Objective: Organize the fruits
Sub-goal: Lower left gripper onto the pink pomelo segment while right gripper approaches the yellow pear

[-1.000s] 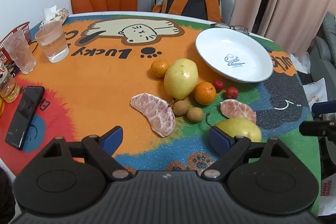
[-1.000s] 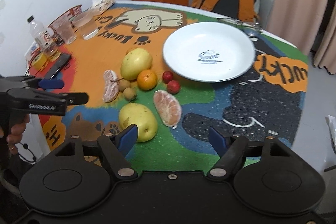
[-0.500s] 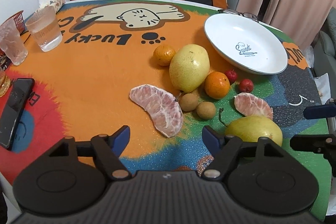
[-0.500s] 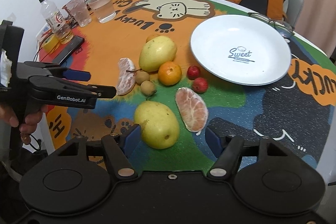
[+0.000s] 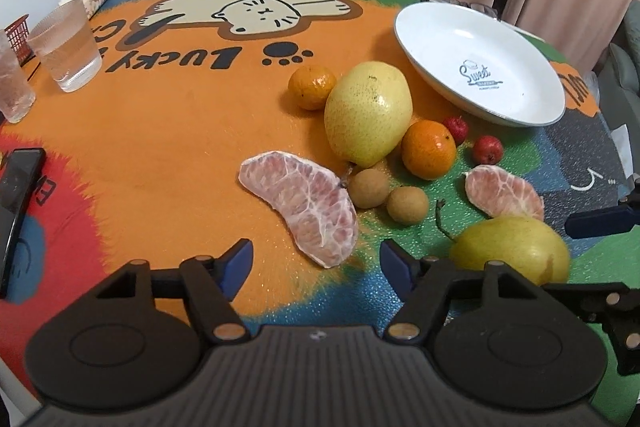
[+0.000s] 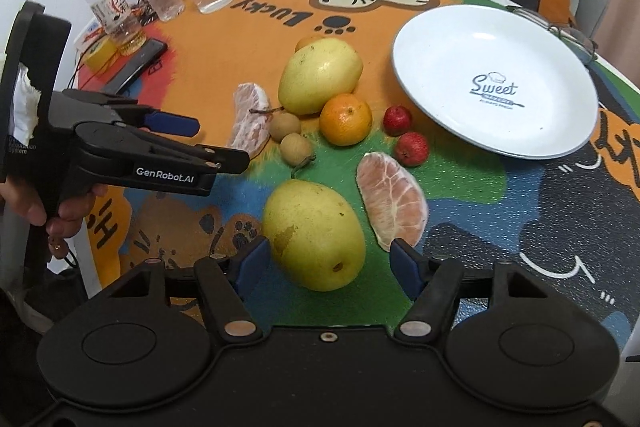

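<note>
Nine-odd fruits sat loose on the cartoon-cat tablecloth, none yet on the white "Sweet" plate beside them, so I judged this the approach to a first pick. My right gripper had just been closing, jaws apart, nothing clamped, the near yellow pear between its blue fingers. My left gripper had been closing too, apart and empty, short of the pink peeled pomelo segment. Next: drop lower, centre, squeeze gently. Only the right view showed the plastic bottle and the hand.
</note>
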A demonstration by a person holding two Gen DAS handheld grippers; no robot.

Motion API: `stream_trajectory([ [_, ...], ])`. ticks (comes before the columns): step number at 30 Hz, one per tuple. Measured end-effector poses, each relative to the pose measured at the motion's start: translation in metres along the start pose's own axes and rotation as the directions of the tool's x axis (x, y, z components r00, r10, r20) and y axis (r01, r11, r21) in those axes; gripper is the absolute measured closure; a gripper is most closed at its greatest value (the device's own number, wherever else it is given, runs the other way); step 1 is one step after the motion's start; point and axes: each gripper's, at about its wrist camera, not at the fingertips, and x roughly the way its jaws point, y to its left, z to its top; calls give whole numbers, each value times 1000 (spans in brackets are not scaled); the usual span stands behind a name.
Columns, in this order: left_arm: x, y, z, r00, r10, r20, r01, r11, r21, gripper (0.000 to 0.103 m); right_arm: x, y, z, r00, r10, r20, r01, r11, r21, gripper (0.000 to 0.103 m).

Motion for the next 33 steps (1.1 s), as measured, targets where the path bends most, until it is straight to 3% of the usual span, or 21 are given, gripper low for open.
stream_trajectory([
  [7, 9, -1, 1, 1000, 3, -11, -3, 999, 40, 33, 11, 7, 5, 999, 40, -15, -40, 999, -33, 37],
  [24, 25, -5, 11, 1000, 7, -12, -6, 998, 66, 33, 25, 14, 6, 999, 13, -29, -15, 998, -60, 43],
  [33, 33, -8, 20, 1000, 21, -7, -21, 999, 44, 33, 24, 9, 7, 999, 13, -37, -14, 1000, -17, 43],
])
